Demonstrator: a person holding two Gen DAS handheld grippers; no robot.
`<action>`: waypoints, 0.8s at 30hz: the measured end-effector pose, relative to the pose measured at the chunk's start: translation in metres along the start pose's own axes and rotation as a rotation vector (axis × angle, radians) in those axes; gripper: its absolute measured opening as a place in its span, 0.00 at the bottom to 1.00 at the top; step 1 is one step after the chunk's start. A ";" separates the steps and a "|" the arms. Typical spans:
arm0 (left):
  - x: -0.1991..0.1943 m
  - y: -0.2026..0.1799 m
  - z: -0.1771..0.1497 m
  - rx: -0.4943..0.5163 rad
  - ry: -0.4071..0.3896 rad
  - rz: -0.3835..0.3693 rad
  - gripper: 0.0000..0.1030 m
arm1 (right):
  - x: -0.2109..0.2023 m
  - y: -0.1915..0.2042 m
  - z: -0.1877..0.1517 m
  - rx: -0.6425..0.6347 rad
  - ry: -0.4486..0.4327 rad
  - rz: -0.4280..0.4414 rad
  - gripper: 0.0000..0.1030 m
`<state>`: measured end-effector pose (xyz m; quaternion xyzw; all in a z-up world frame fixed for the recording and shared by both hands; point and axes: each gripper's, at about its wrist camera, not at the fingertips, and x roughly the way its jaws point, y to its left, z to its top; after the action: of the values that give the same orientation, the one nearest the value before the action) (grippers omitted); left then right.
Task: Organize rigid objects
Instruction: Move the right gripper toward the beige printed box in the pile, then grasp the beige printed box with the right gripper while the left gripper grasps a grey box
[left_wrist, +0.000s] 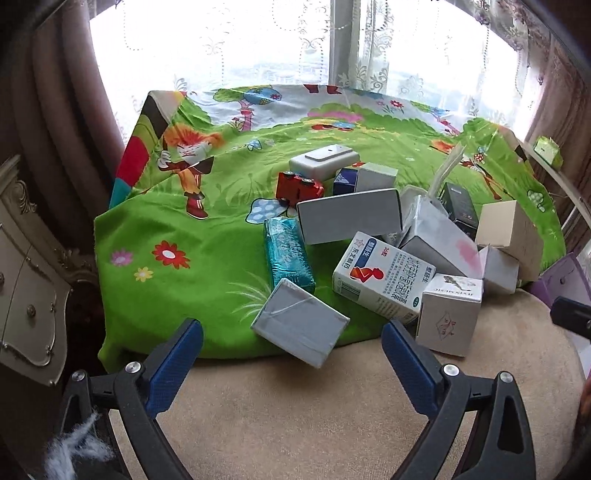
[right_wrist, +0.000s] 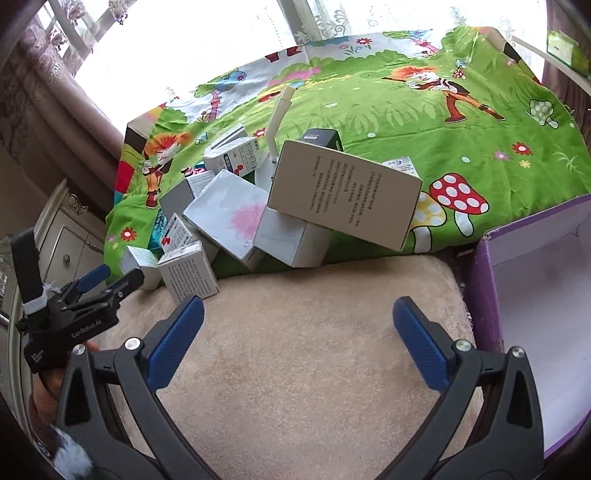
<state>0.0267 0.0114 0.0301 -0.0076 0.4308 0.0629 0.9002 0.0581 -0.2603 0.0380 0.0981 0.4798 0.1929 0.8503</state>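
Observation:
A heap of small boxes lies on the green cartoon cloth (left_wrist: 166, 221) where it meets a beige cushion (left_wrist: 314, 406). In the left wrist view my left gripper (left_wrist: 291, 343) is open and empty, just short of a grey box (left_wrist: 301, 326). Beside it lie a teal packet (left_wrist: 286, 251), a white medicine carton (left_wrist: 384, 280) and a white cube box (left_wrist: 448, 314). A red toy truck (left_wrist: 299, 188) sits further back. My right gripper (right_wrist: 299, 321) is open and empty over the cushion (right_wrist: 295, 350), below a large white box (right_wrist: 343, 194). An open purple box (right_wrist: 535, 295) stands at its right.
My left gripper also shows in the right wrist view (right_wrist: 103, 280) at the left edge. A cream carved cabinet (left_wrist: 26, 277) stands left of the cloth. Lace curtains and a bright window (left_wrist: 295, 44) lie behind. A green box (left_wrist: 548, 149) sits on a ledge at the far right.

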 end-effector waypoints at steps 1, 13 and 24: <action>0.002 0.000 0.001 0.003 0.004 0.005 0.93 | -0.001 -0.002 0.003 0.016 -0.010 0.003 1.00; 0.014 -0.006 -0.002 0.020 0.028 -0.029 0.55 | 0.013 -0.024 0.037 0.205 -0.062 -0.020 1.00; 0.012 -0.007 -0.003 0.010 0.028 -0.042 0.55 | 0.025 -0.019 0.057 0.233 -0.099 -0.107 1.00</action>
<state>0.0332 0.0051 0.0185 -0.0128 0.4434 0.0419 0.8952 0.1232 -0.2659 0.0413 0.1796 0.4611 0.0852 0.8648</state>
